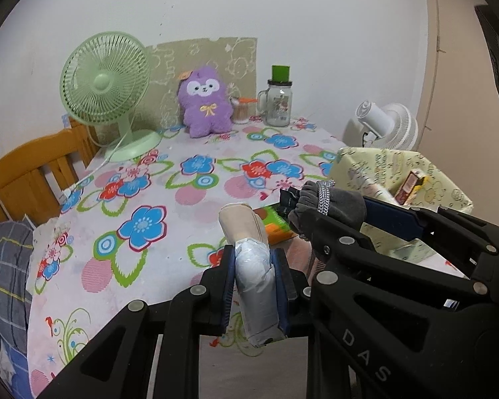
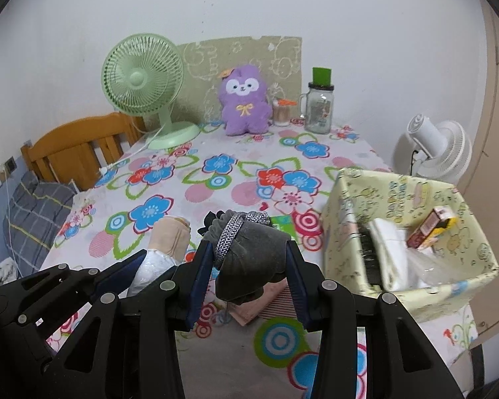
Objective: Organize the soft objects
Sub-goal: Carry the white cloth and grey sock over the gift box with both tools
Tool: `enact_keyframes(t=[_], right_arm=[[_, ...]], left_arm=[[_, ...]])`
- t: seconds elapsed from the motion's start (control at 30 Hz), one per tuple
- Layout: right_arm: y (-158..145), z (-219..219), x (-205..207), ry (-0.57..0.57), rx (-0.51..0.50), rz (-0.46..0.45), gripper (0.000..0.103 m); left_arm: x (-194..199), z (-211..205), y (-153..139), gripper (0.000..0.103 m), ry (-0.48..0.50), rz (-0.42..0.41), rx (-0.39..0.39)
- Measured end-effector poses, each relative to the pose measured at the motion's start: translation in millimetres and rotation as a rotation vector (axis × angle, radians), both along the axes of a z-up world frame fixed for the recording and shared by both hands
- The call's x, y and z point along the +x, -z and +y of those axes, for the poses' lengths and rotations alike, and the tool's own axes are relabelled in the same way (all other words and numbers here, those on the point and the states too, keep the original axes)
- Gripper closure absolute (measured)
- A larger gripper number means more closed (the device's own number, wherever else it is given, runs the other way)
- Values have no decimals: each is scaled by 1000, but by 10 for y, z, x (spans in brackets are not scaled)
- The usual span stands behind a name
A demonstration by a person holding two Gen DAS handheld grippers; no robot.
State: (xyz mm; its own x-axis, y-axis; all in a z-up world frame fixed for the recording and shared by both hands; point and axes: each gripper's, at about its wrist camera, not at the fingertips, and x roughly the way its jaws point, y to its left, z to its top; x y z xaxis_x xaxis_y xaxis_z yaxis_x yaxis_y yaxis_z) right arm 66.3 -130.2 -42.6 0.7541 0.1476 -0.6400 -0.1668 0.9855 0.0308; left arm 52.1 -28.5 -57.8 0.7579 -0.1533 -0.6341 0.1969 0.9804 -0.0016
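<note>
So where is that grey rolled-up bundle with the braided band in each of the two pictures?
Left wrist view: the grey bundle sits right of centre, clamped in the right gripper that reaches in from the right.
Right wrist view: the grey bundle is low in the centre, between the two blue pads.
Shared landmark: the purple plush toy against the back wall, beside the green fan.

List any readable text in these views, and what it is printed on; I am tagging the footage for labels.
"DAS": raised letters on the black arm of the right tongs, cut off at the picture's edge.
Red-and-yellow carton in the pale patterned box: print too blurred to read.
Clear glass handled jar: picture label unreadable.
</note>
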Motion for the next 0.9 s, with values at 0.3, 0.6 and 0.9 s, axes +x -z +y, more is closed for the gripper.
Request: enact_keyframes(t=[0.3,0.6,0.9], right_arm=[[-254,-282,-86,20,4,-34,57],[-453,-545,-103,38,7,-55,57],[-605,-808,-99,51,29,-78,57]], left_arm=[[-56,-271,-237,82,16,-34,18],[-73,-537,-434,82,29,-56,35],[-59,-793,-601,82,38,-78,56]])
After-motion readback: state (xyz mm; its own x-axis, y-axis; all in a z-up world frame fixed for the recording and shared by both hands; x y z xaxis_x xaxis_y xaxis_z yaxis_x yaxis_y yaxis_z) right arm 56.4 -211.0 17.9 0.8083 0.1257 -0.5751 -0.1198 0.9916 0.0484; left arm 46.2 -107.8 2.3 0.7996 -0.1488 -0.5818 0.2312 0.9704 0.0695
